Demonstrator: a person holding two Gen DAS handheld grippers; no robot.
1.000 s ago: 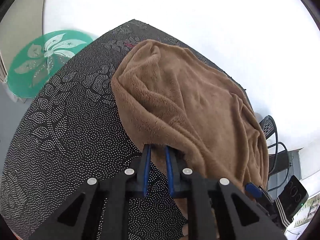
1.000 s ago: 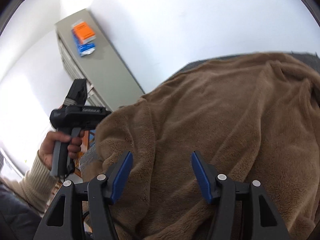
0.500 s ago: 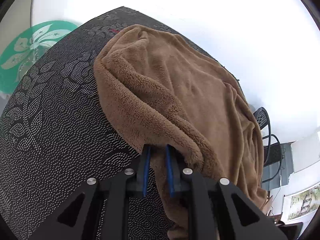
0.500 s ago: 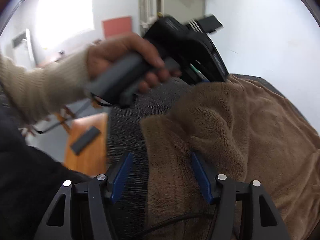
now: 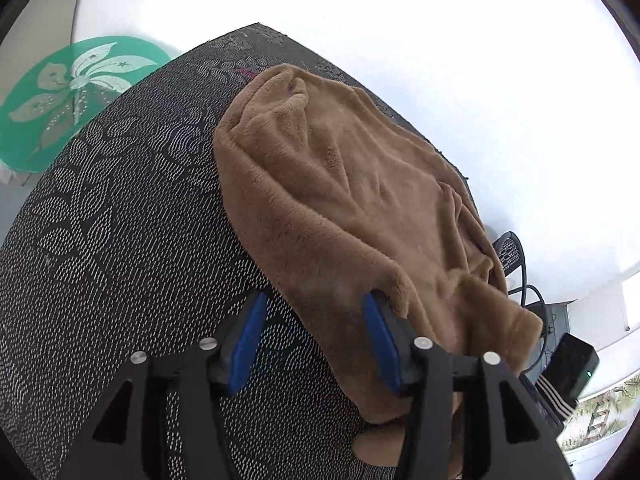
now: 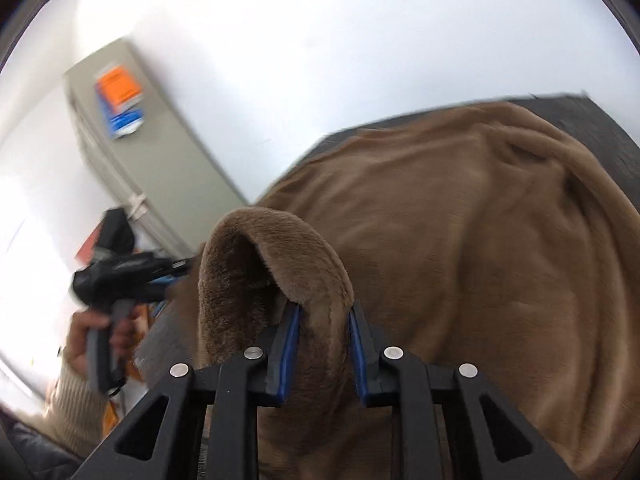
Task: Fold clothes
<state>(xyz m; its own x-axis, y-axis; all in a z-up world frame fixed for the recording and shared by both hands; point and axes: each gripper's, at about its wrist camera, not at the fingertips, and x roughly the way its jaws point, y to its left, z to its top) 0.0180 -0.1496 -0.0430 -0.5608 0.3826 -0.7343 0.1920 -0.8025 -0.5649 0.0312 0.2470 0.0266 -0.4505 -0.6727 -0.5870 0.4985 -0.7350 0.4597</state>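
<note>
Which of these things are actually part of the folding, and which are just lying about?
Part of the folding:
- brown fleece garment
- right gripper, shut on a fold of it
- left gripper, open, jaws just opened
- black patterned tabletop

Lying about:
- green flower disc
- grey cabinet
- black cables

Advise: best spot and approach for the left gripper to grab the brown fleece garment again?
Judging from the left wrist view, take the brown fleece garment at its thick rolled hem beside the right blue pad of the left gripper, whose jaws have just been opening and now stand apart. Come in low from the bare patterned tablecloth: there the edge lies free and doubled, while further in the fabric lies flat.
</note>
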